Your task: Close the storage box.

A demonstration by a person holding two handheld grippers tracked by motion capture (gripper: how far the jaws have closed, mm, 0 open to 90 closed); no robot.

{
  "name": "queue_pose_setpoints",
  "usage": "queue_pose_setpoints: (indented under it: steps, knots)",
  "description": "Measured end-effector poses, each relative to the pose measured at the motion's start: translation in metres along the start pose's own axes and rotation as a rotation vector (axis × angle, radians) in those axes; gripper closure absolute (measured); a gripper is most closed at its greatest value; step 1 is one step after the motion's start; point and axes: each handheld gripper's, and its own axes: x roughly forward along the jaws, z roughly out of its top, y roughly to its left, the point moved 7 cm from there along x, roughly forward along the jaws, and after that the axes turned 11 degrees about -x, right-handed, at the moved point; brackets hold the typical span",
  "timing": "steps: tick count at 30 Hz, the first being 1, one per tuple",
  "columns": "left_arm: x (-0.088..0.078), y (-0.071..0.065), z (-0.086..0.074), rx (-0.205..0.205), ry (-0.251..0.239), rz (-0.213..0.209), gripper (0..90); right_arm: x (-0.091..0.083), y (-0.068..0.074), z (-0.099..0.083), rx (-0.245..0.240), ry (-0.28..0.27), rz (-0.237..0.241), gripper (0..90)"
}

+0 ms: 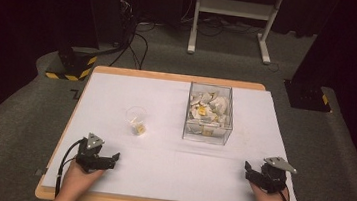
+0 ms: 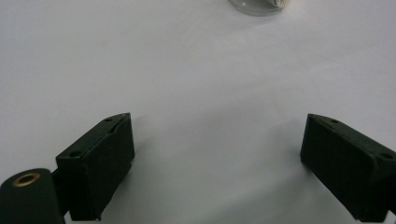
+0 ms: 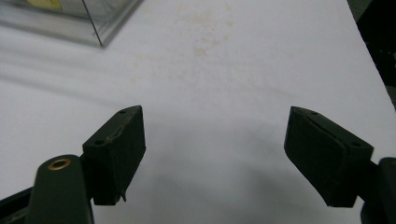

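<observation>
1. The box (image 1: 209, 115), clear-walled, stands on the far right part of the sheet (image 1: 159, 164). It is packed with pale crumpled pieces and a few yellow bits; what they are cannot be made out.
2. In the right gripper view only a near corner of the box (image 3: 100, 23) shows, cut off by the top left edge, with a yellow scrap blurred behind the wall.
3. The cup (image 1: 135, 119), clear, stands left of the box and apart from it, holding something small and yellowish that is too small to name.
4. In the left gripper view only the cup's base (image 2: 257, 5) shows, cut by the top edge.
5. The left gripper (image 1: 110, 159) rests low over the near left of the sheet, jaws spread wide with nothing between them; the left gripper view shows bare sheet in the gap (image 2: 217, 154).
6. The right gripper (image 1: 251, 169) sits at the near right, jaws likewise wide apart and empty; bare sheet lies between them (image 3: 215, 154) in its own view.
7. The forearms are cut off by the bottom edge of the high view.
8. Faint brownish stains (image 3: 201, 28) mark the sheet ahead of the right gripper, near the box corner.
9. The table's (image 1: 179, 77) wooden rim shows along the far, left and near sides of the sheet.
10. The right gripper is close to the sheet's right edge, which runs past its outer jaw.
11. Open sheet lies between the two grippers, and between each gripper and the cup and box.
</observation>
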Motion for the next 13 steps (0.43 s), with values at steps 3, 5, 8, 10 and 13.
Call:
queue_pose_setpoints:
  steps: [3,5,8,10,13]
  knots:
    - [0.0000,-0.0003,-0.0002,-0.004,0.000,0.000,9.7,0.0012,0.0015,-0.0086,-0.002,0.023,0.002,21.2]
    - [-0.0001,0.0000,-0.0002,-0.003,0.000,0.004,9.5,0.0009,0.0019,-0.0084,-0.015,0.017,-0.004,20.6]
    - [0.0001,-0.0001,-0.0003,-0.007,0.001,0.004,9.2,0.0030,0.0028,-0.0097,-0.007,0.033,0.013,19.2]
    - [0.0001,0.0001,-0.0002,-0.005,0.001,0.004,9.2,0.0024,0.0024,-0.0098,0.001,0.026,0.014,19.8]
    - [0.0000,0.0001,-0.0001,-0.004,0.001,0.005,9.2,0.0037,0.0037,-0.0101,-0.011,0.036,0.018,19.8]
